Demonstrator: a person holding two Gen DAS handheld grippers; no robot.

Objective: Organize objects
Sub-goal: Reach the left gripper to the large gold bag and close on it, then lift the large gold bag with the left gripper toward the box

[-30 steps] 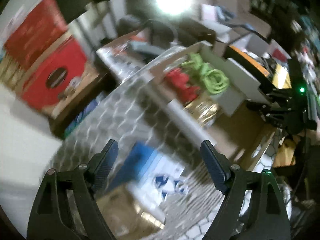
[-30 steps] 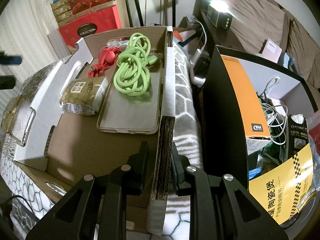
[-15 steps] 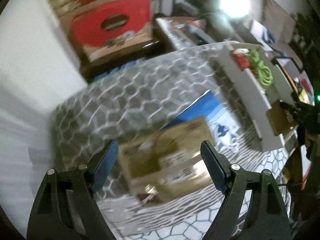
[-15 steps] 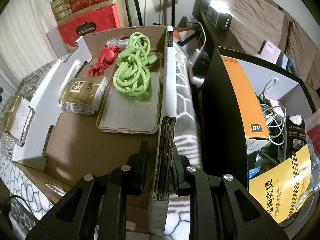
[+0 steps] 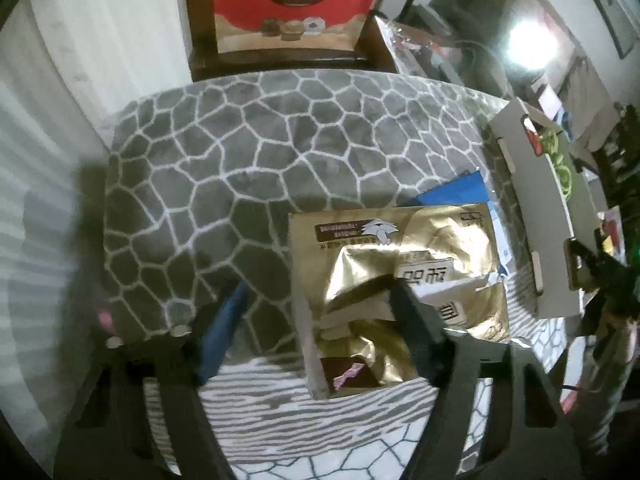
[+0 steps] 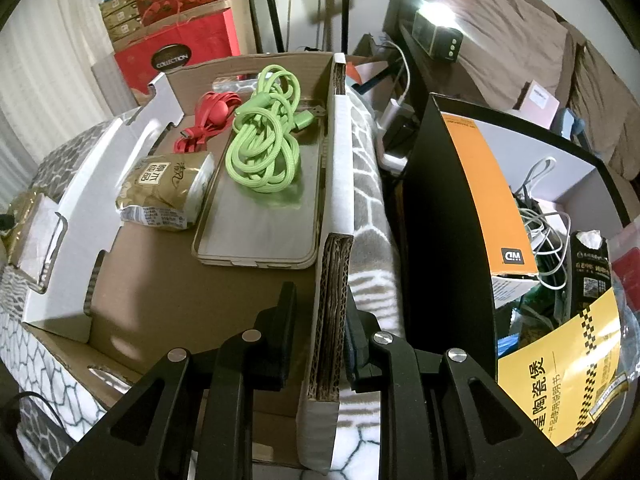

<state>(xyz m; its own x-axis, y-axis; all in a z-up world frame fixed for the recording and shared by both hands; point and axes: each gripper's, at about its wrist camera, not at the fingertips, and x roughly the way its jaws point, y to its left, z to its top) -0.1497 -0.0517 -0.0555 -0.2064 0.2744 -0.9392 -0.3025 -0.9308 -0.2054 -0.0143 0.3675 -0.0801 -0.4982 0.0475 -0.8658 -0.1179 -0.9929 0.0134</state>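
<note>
The left gripper [image 5: 316, 312] hung over a gold foil packet [image 5: 400, 280] that lay on the grey patterned blanket [image 5: 240, 160], partly on top of a blue-and-white packet [image 5: 456, 196] and just beside the white outer wall of the cardboard box [image 6: 160, 292]; its jaws were closing, one finger over the crumpled middle of the foil and the other over bare blanket beyond the packet's left edge, so the edge lay between them though the pads did not yet seem to press it, the picture being too blurred there to be sure; the right gripper [image 6: 320, 328] was clamped narrow on the thick corrugated right wall of the box, steadying it; inside the box lay a similar gold packet [image 6: 168, 188], a red cable [image 6: 208, 120], and a green cable [image 6: 264, 140] coiled on a flat beige tray [image 6: 256, 236]; the foil packet looked light, soft and slippery, its skin creased and apt to buckle or slide rather than hold its shape, and it appeared torn open near the top; a pinch across the flat sealed left edge, where the foil was doubled and stiffer, would likely serve better than one on the puffed middle, and a gentle squeeze would spare whatever was inside.
</note>
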